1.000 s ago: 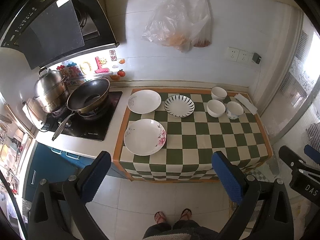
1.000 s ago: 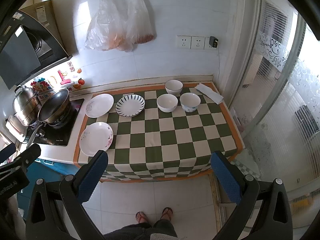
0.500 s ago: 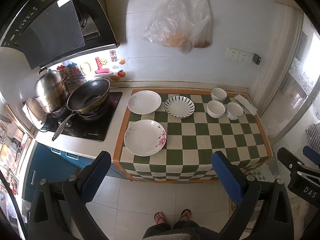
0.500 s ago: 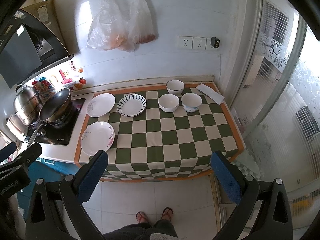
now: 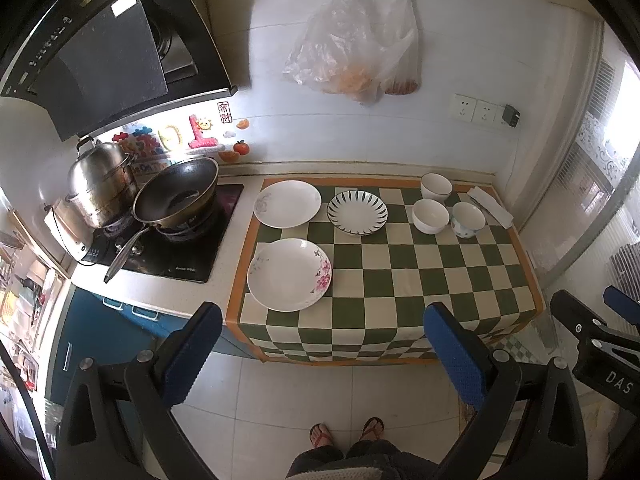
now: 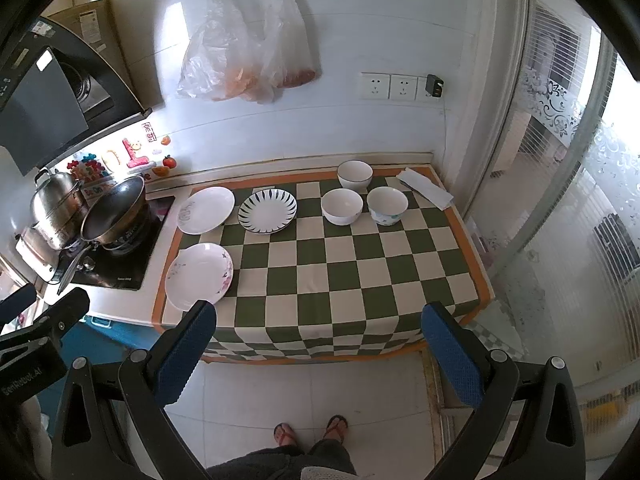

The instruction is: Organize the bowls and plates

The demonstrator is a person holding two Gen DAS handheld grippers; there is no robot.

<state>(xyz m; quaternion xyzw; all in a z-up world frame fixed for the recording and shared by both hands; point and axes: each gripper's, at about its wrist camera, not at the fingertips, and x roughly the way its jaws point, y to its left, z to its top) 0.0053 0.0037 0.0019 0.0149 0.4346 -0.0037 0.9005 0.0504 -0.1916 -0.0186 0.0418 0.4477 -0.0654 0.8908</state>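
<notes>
Three plates lie on the left of a green checked cloth (image 5: 400, 280): a pink-flowered plate (image 5: 289, 274) (image 6: 199, 276) in front, a plain white plate (image 5: 287, 209) (image 6: 206, 210) behind it, a black-striped plate (image 5: 357, 213) (image 6: 268, 212) beside that. Three bowls stand at the back right: a rear white bowl (image 5: 436, 187) (image 6: 355, 176), a middle white bowl (image 5: 430, 216) (image 6: 341, 206), a patterned bowl (image 5: 468, 220) (image 6: 387, 205). My left gripper (image 5: 320, 356) and right gripper (image 6: 316, 352) are both open and empty, held high in front of the counter, well short of the dishes.
A wok (image 5: 176, 196) and a steel pot (image 5: 100, 188) sit on the stove at left. A folded white cloth (image 5: 490, 206) lies at the back right corner. Plastic bags (image 5: 356, 48) hang on the wall. A glass door (image 6: 580, 200) stands at right.
Both grippers have drifted slightly; the right view shifted a little so the counter sits further right. Nothing on the counter has moved.
</notes>
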